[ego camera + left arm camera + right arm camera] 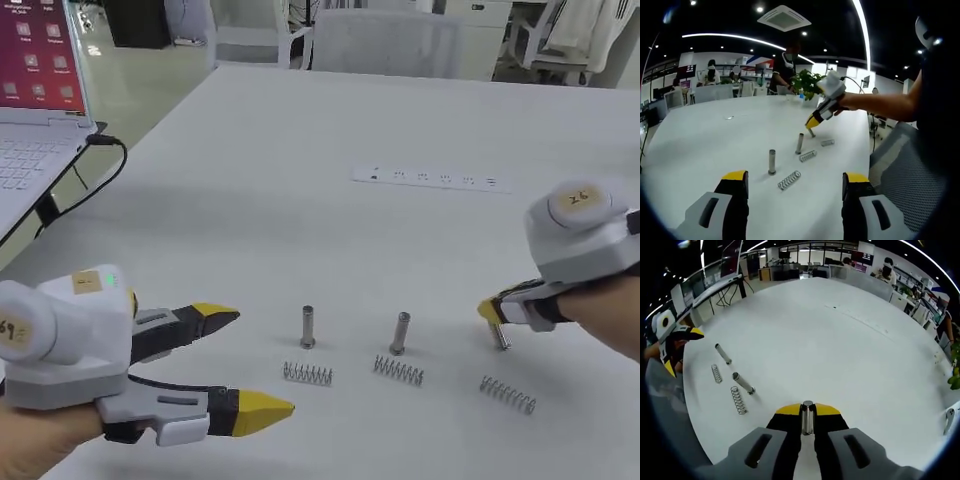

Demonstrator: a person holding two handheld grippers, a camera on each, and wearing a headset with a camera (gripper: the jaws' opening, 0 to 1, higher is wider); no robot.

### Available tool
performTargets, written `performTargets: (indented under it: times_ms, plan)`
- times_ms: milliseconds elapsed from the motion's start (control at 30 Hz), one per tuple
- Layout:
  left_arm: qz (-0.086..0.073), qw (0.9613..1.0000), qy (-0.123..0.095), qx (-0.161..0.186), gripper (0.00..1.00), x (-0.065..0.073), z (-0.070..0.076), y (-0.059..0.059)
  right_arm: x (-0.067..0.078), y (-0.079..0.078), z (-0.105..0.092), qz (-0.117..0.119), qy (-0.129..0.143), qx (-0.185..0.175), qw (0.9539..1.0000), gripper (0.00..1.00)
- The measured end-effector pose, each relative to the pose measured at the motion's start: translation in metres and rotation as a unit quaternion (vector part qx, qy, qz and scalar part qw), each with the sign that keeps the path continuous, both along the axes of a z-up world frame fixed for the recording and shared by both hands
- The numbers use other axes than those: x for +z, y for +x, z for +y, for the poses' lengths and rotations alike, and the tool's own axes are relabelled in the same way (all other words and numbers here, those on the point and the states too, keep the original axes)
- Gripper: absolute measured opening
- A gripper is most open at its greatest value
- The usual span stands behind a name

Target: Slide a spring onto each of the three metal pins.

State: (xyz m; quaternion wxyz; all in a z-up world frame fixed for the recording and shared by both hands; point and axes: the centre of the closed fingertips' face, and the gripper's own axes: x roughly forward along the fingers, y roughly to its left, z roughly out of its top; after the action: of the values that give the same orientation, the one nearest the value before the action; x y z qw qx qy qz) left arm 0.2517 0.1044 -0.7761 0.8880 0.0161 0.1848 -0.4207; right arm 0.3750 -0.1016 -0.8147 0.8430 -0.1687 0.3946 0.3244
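Note:
Two metal pins [308,327] [400,333] stand upright on the white table [330,240]. A third pin [501,339] sits at the right, and my right gripper [492,311] is shut on it. The right gripper view shows that pin [807,417] clamped between the yellow tips. Three springs [307,374] [398,370] [507,394] lie flat, one in front of each pin. My left gripper [240,360] is open to the left of the pins, nothing between its jaws. In the left gripper view, the nearest pin [772,161] and spring [789,180] lie ahead of the open gripper [795,182].
An open laptop [30,100] with a black cable [100,160] sits at the table's far left. A white power strip [430,180] lies farther back. A grey chair [385,40] stands behind the table. People are in the background of the left gripper view.

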Motion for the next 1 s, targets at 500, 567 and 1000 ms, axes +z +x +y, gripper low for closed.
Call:
performTargets:
  times_ms: [500,567,1000]
  plan:
    - [-0.003,1.0,0.001,-0.003,0.72,0.002,-0.002,-0.001,0.005,-0.014,-0.004,0.0,0.012,-0.001,0.9999,0.05]
    - [-0.003,1.0,0.001,-0.003,0.72,0.002,-0.002,-0.001,0.005,-0.017,-0.004,0.002,0.016,-0.001,0.9999,0.05]
    - [-0.003,1.0,0.001,-0.003,0.72,0.002,-0.002,-0.001,0.004,-0.025,-0.005,0.003,0.013,0.003,0.9999,0.05]
